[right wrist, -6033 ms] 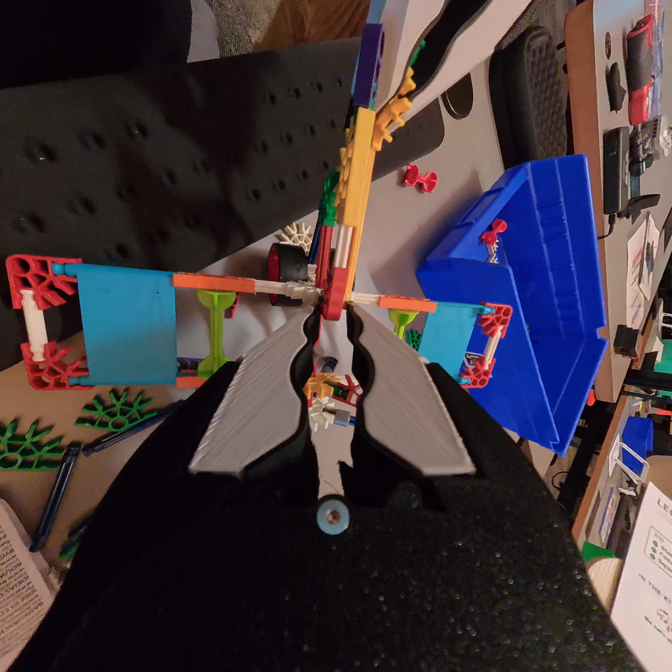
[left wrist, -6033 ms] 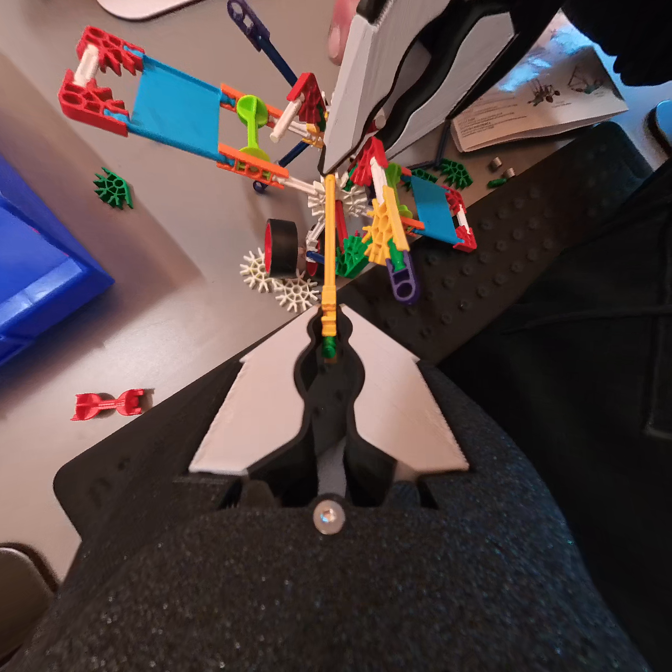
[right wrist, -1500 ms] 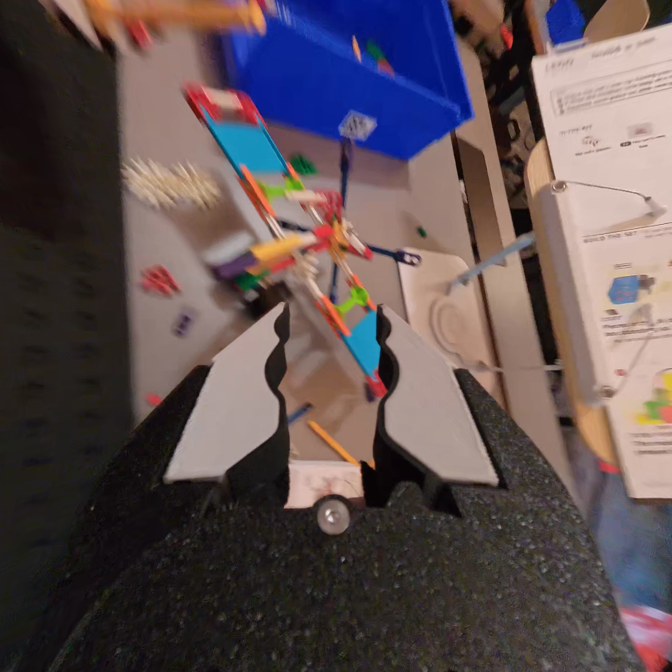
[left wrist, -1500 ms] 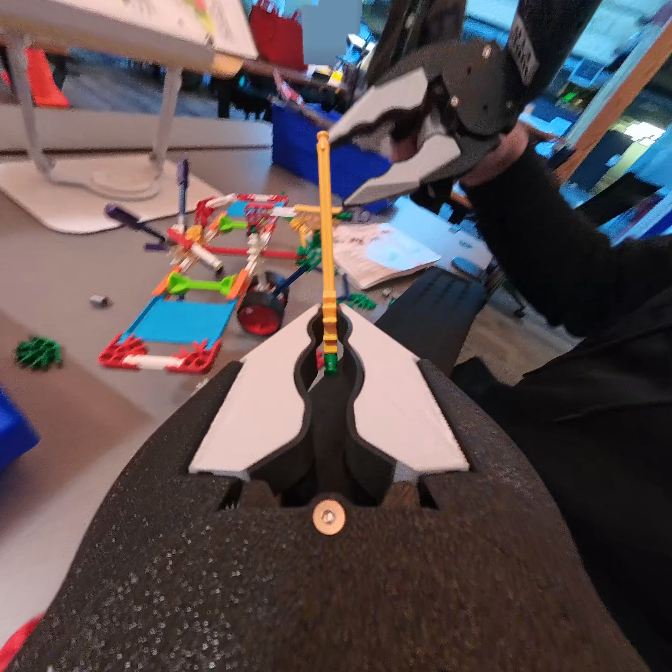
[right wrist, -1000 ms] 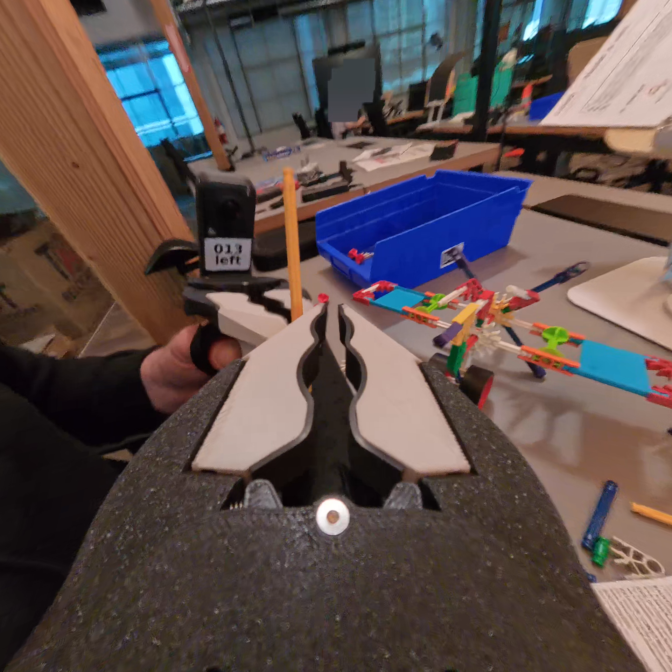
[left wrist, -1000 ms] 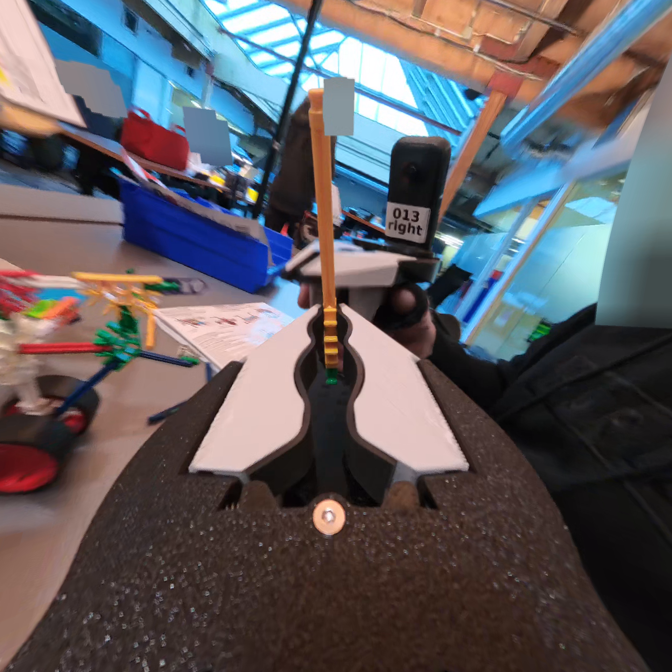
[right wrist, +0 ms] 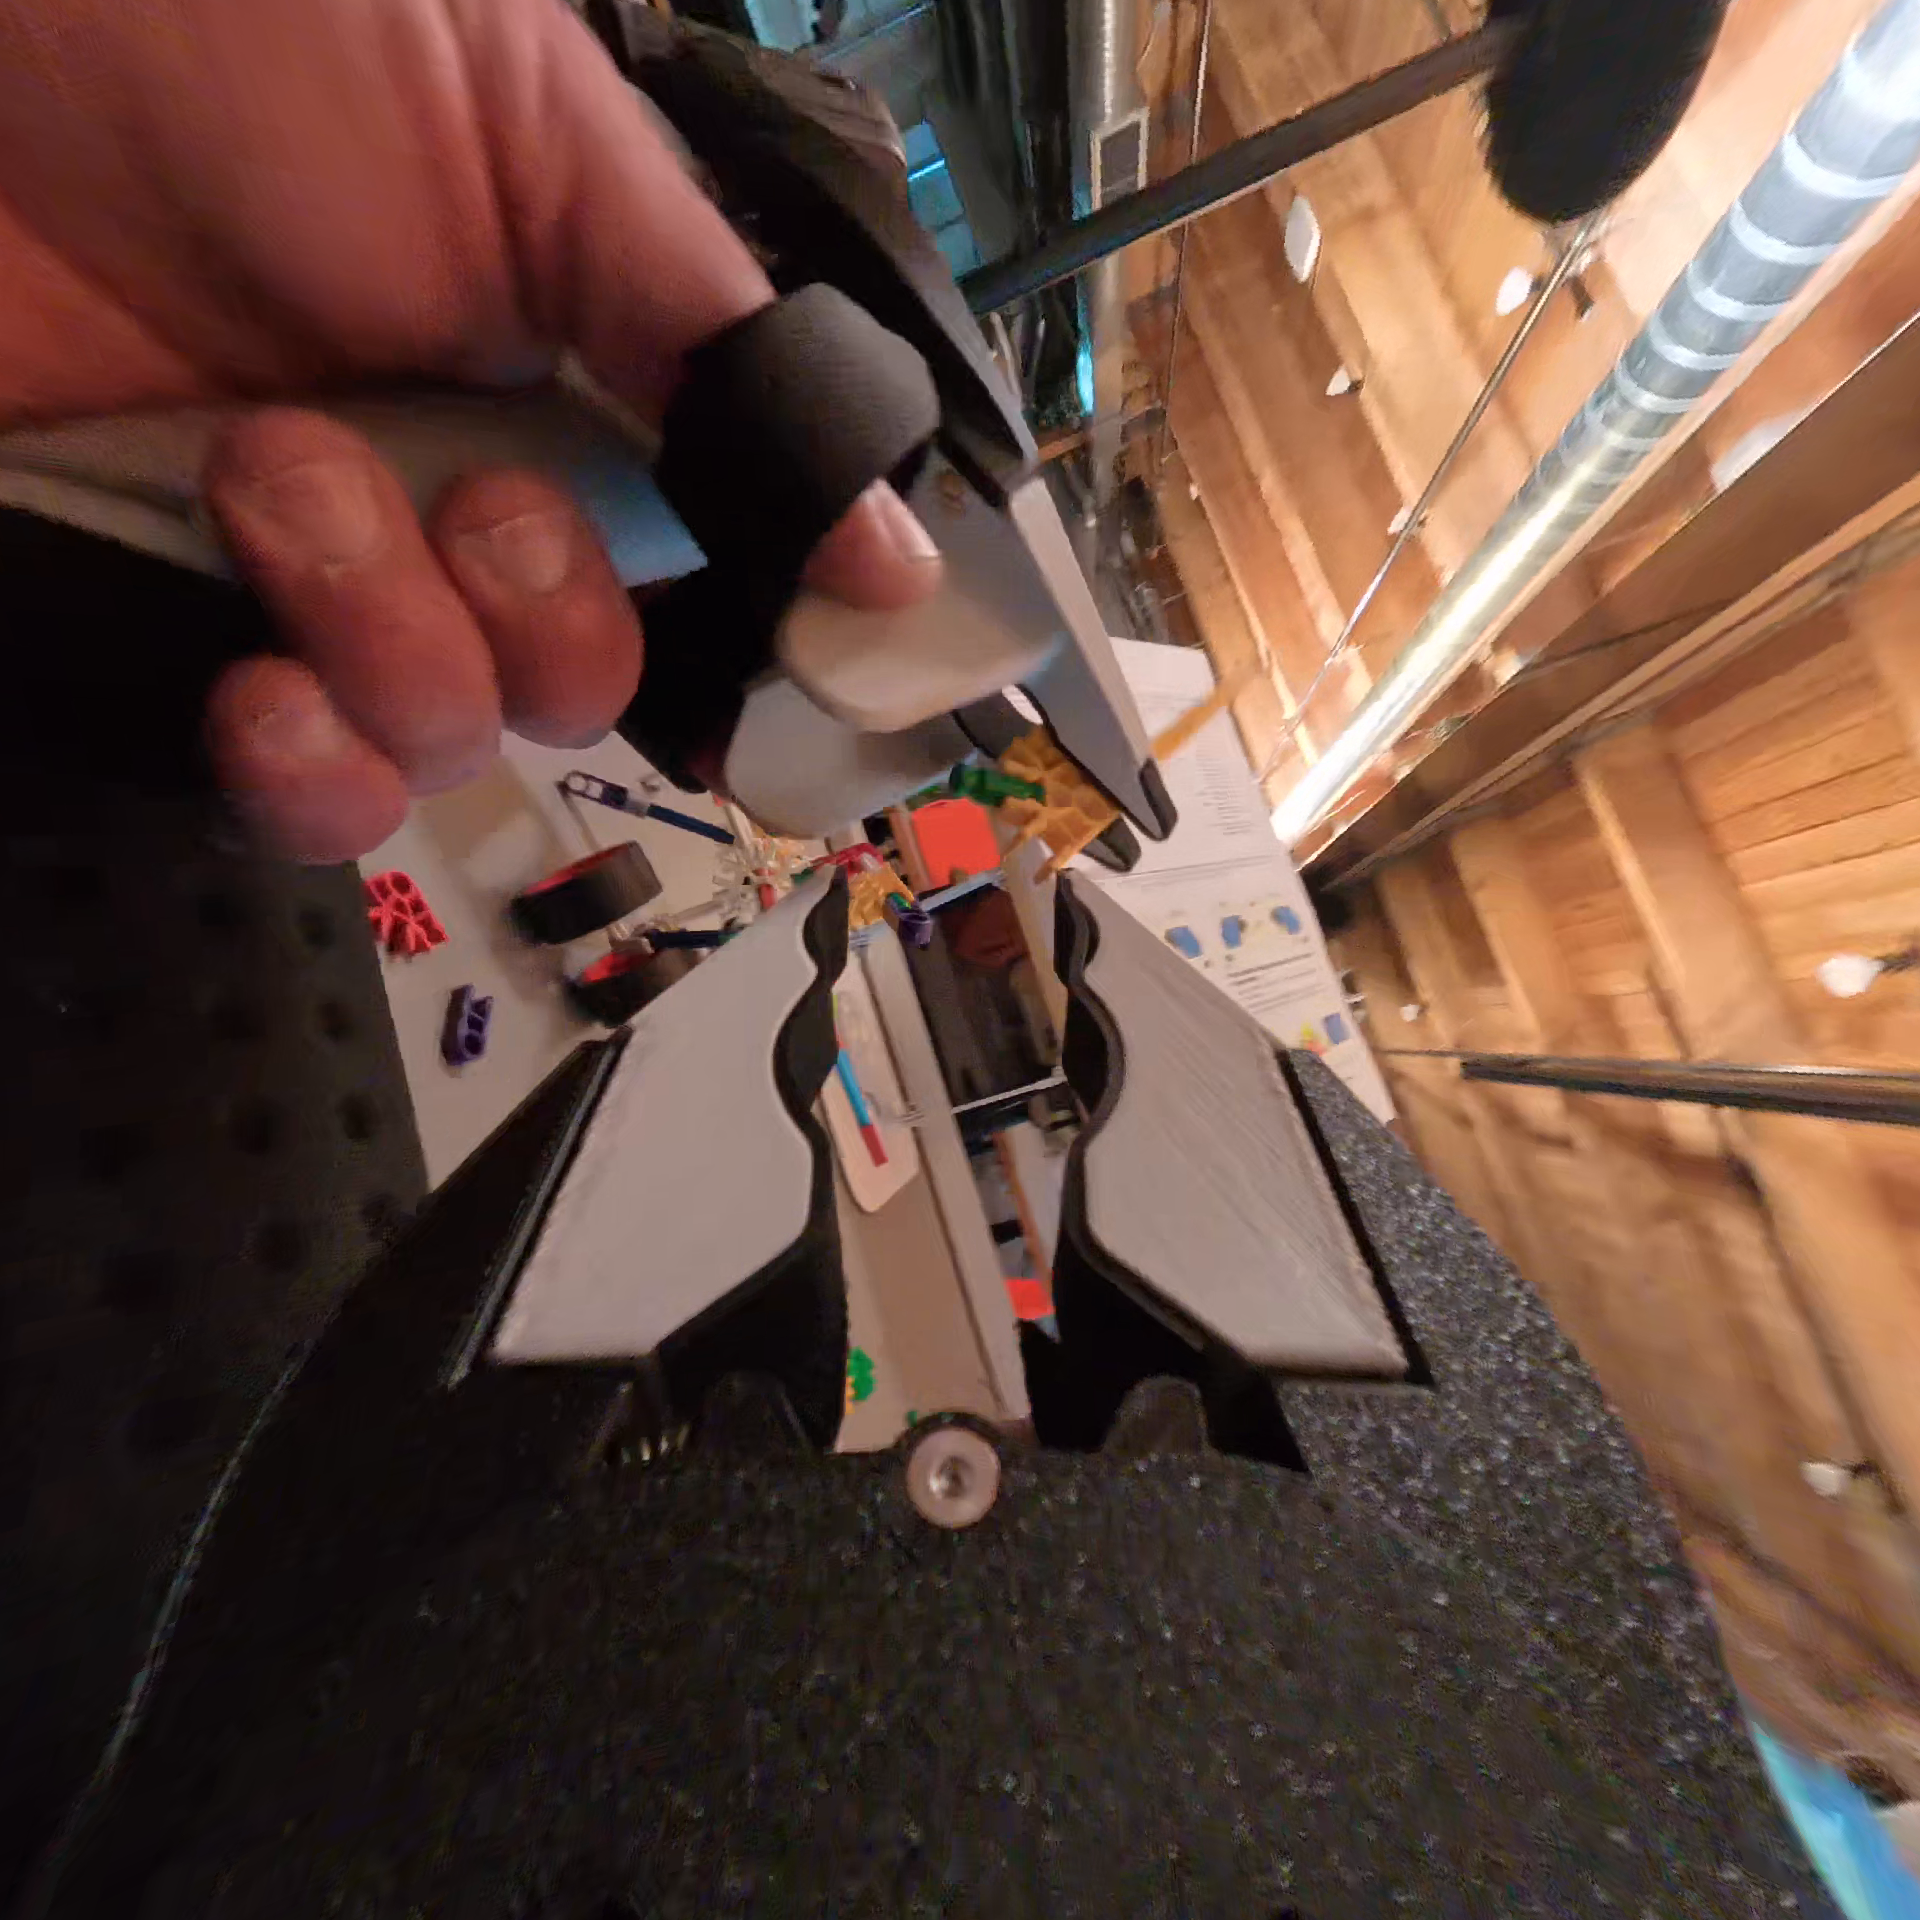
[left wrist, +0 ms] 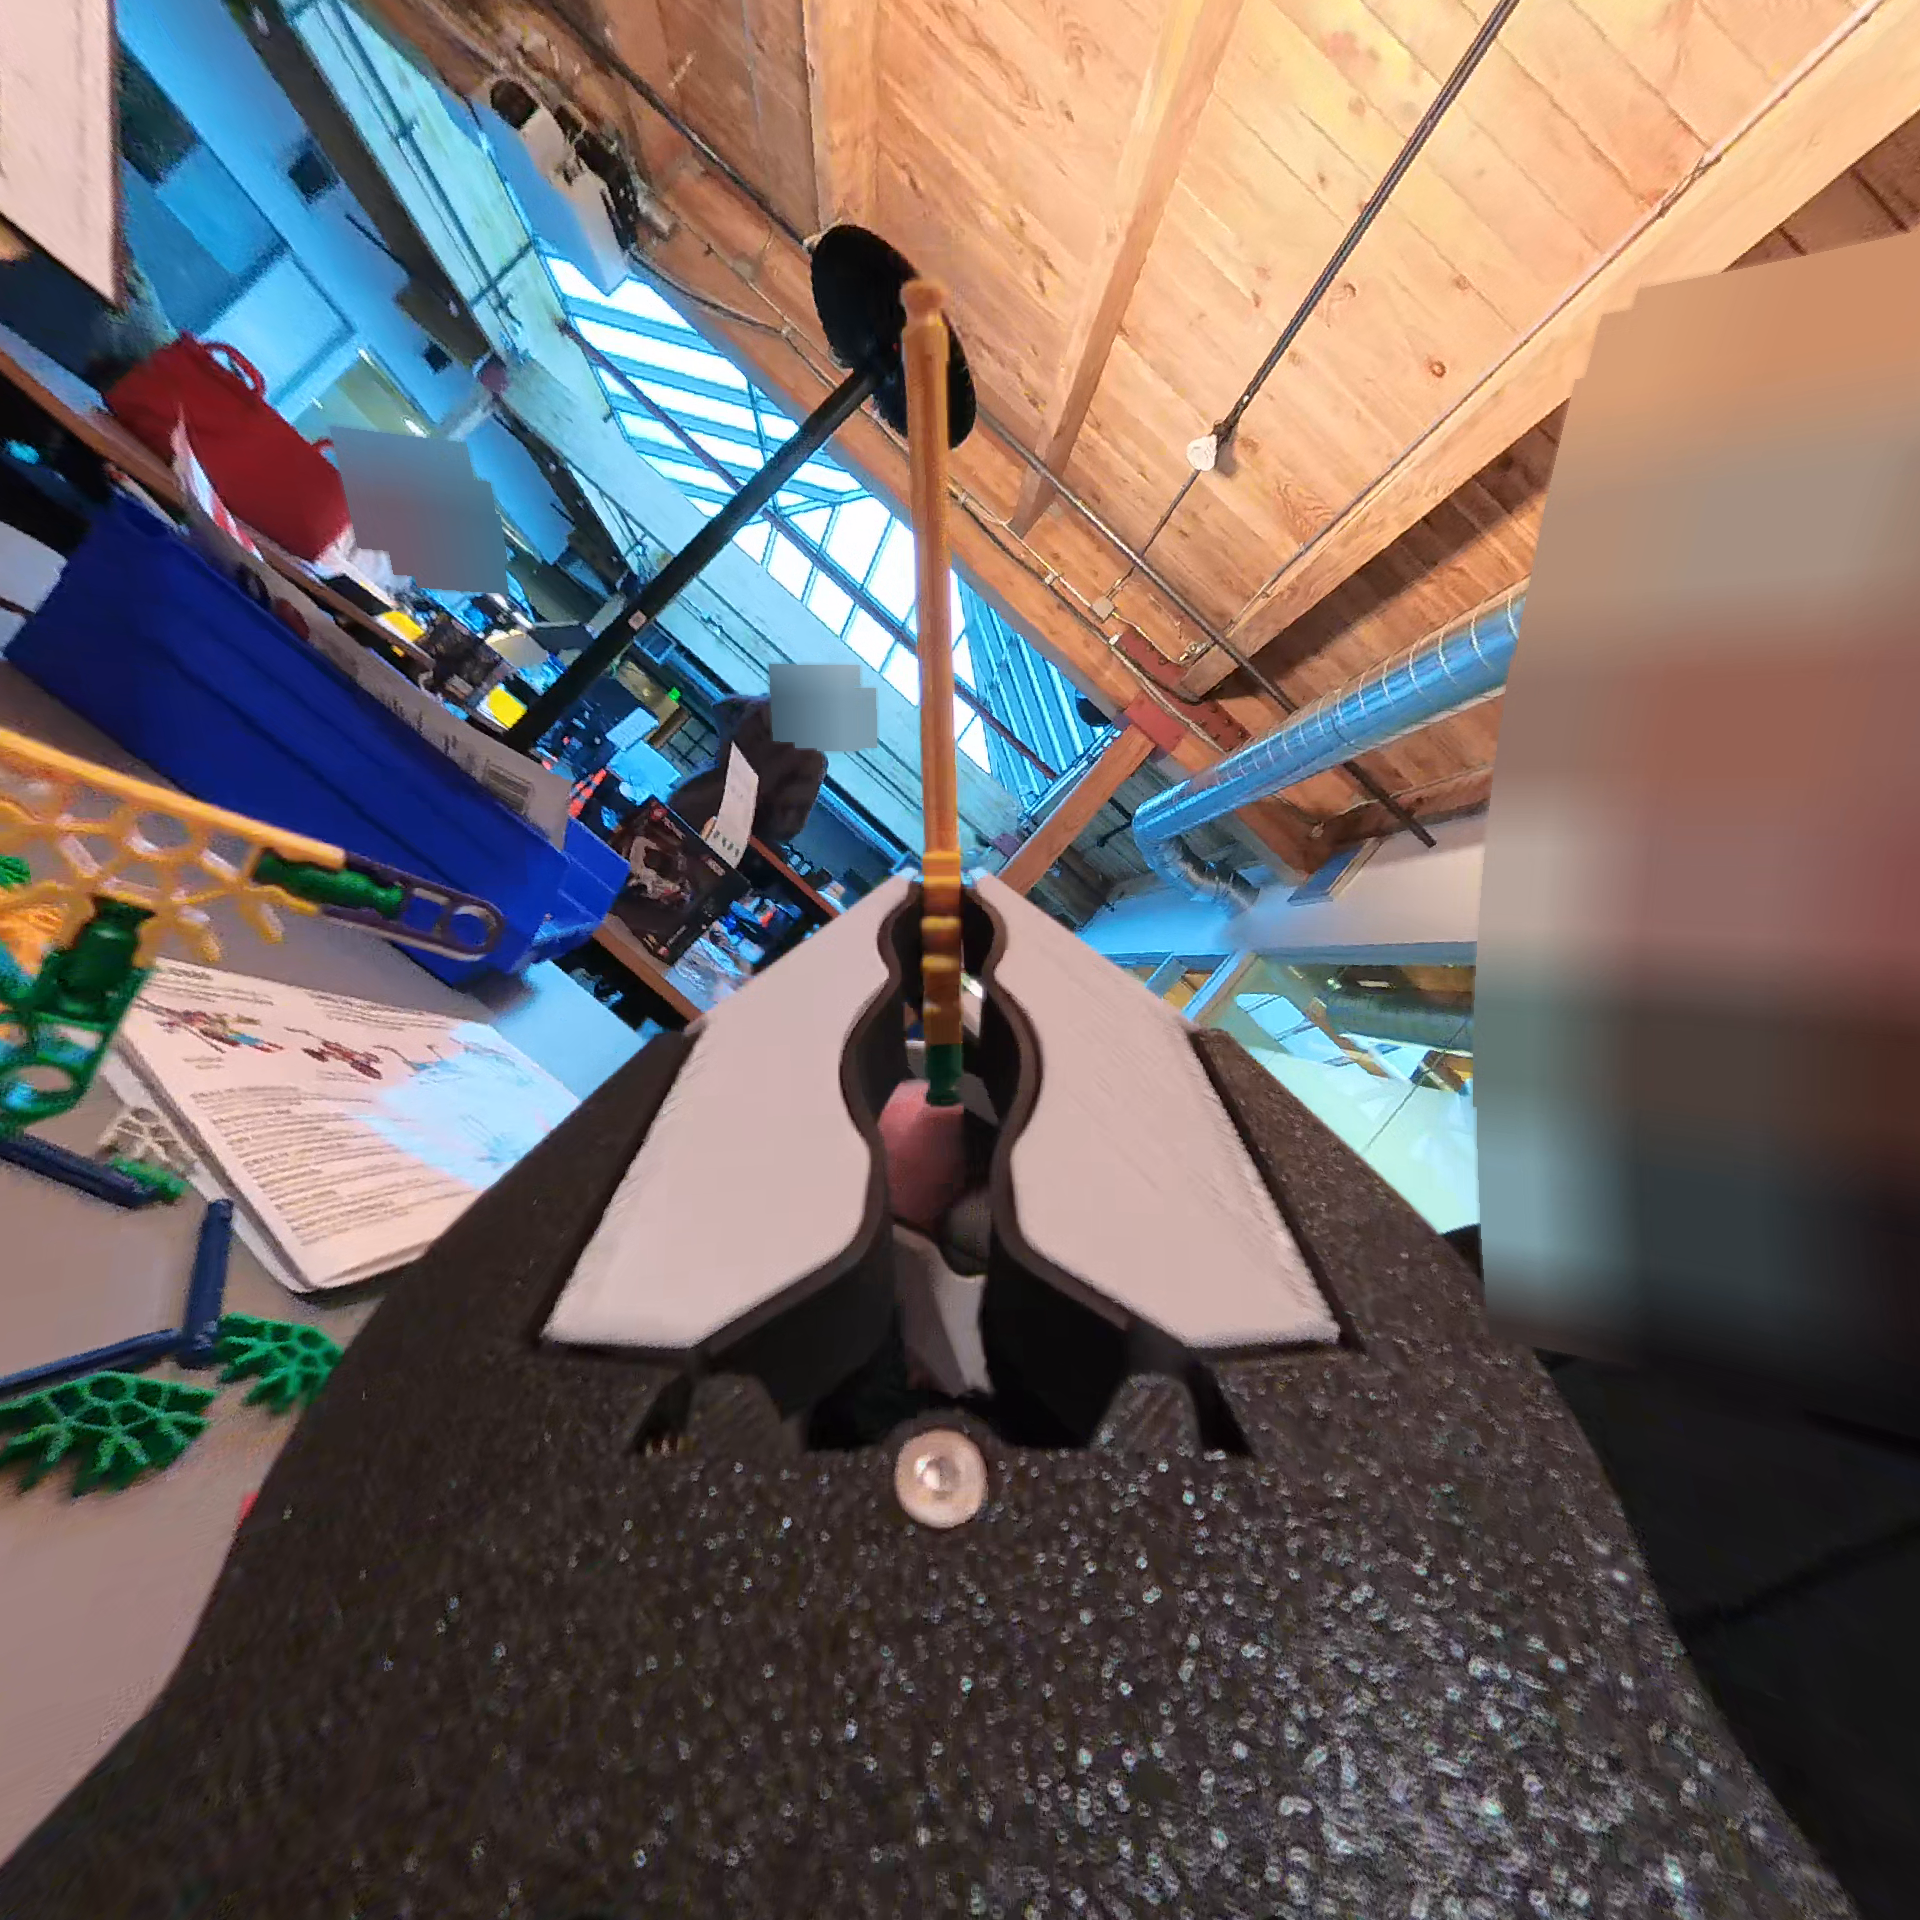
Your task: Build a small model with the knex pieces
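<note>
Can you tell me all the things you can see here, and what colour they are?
yellow rod: one, yellow with a green tip, clamped upright in the left gripper
toy model: one, many colours, on the table past the right gripper
wheels: two, black and red, on the model
blue bin: one, blue, back of the table
instruction booklet: one, white, on the table
green connectors: a few, green, lying loose
purple piece: one, purple, lying loose
left gripper: grey fingers, shut on the rod
right gripper: grey fingers, open, empty
hand: one, holding the left gripper
</note>
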Demonstrator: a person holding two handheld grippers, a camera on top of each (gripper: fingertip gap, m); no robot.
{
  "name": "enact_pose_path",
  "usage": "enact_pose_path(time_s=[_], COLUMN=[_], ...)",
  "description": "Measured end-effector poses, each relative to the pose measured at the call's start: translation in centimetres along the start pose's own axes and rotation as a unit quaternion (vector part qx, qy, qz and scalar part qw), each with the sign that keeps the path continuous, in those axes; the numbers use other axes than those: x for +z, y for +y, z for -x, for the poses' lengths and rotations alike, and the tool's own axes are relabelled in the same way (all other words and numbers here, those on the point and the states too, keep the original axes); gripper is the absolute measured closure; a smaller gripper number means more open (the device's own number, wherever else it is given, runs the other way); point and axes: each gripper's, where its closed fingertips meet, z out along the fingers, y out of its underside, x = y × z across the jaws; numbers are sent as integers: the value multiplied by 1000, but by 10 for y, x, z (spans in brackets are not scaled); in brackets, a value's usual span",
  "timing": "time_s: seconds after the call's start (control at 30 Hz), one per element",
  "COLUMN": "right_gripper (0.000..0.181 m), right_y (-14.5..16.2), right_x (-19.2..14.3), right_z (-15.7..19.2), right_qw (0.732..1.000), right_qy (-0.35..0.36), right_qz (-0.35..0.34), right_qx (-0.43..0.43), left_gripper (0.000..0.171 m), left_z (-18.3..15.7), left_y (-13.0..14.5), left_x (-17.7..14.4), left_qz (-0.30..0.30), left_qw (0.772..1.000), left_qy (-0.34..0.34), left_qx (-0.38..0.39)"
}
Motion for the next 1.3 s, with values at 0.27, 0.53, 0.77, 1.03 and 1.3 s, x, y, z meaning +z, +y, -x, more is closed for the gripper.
enact_pose_path(time_s=[0.27, 0.53, 0.77, 1.03, 1.3], right_gripper=[181, 163, 150, 152, 163], right_y=[6, 17, 25, 23, 7], right_x=[-12, -25, -23, -15, -16], right_z=[-20, -33, -32, -21, -11], right_qw=[997, 996, 994, 990, 986], right_qy=[60, 77, 78, 67, 54], right_qz=[8, 25, 29, 13, -41], right_qx=[-53, -42, -75, -126, -151], left_gripper=[167, 167, 168, 167, 167], left_z=[-11, -2, 1, 9, 18], left_y=[21, 15, 20, 19, 28], left_x=[24, 33, 37, 32, 29], left_qz=[23, 7, 5, -8, -11], left_qw=[997, 997, 997, 997, 994], left_qy=[42, 41, 25, 1, -9], left_qx=[-60, -66, -69, -80, -104])
